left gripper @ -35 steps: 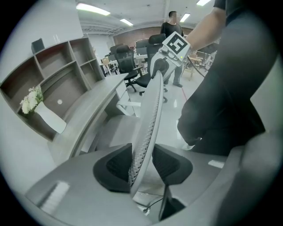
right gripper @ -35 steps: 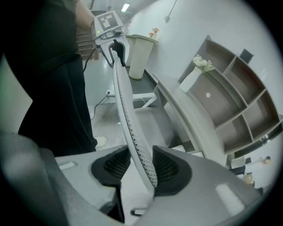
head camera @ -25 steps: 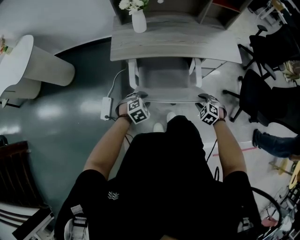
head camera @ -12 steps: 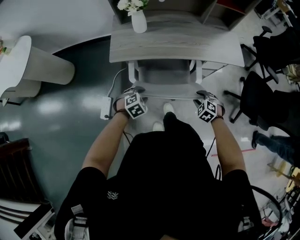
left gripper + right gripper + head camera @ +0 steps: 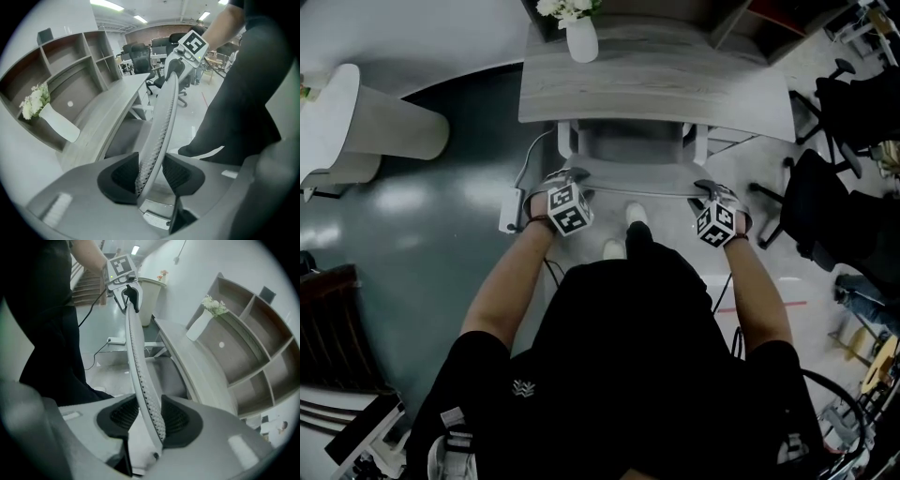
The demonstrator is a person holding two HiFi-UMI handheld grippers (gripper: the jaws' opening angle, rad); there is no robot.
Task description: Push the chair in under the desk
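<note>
Between both jaws: chair backrest (image 5: 639,191) | left gripper (image 5: 151,174) clamped | right gripper (image 5: 144,417) clamped

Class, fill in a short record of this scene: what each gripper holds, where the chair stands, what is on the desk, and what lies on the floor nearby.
Left gripper: shut on the top edge of the chair back
Right gripper: shut on the same edge, at its other end
Chair position: seat partly under the desk, back outside it
Desk: grey wood top, white vase of flowers at the far left
Floor: white power strip left of the chair
</note>
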